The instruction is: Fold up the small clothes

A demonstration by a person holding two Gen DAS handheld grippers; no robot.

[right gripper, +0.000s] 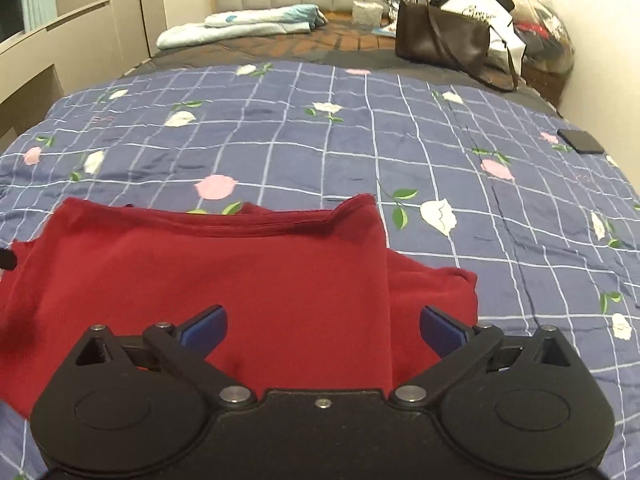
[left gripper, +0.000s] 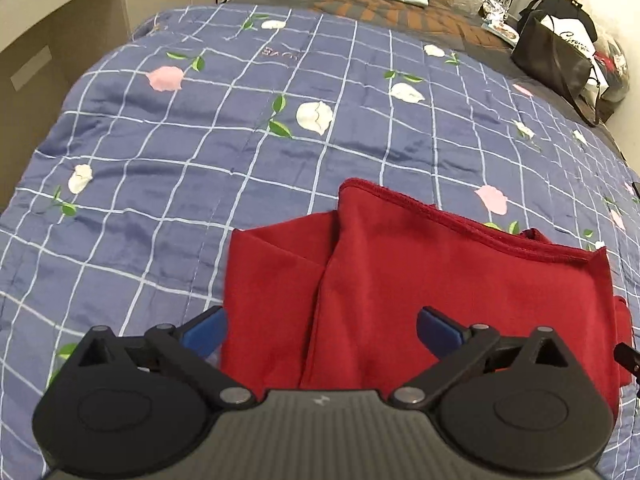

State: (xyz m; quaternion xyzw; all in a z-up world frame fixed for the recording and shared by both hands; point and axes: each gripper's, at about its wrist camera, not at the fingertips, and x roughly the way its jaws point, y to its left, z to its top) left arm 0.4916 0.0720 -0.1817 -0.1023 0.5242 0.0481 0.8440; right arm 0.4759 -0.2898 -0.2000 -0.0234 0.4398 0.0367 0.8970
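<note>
Folded red garment (left gripper: 420, 292) lying on a blue floral quilt (left gripper: 200, 152) over the bed, left gripper (left gripper: 320, 330) and right gripper (right gripper: 323, 330) poised above its near edge, blue-tipped fingers (right gripper: 204, 328) spread wide and gripping nothing, brown handbag (right gripper: 440, 38) near the headboard.

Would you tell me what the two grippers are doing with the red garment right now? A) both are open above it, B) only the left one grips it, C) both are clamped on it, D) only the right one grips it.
A: the left gripper and the right gripper both have their blue fingers spread wide apart, with the red garment lying on the quilt between them, unpinched.
</note>
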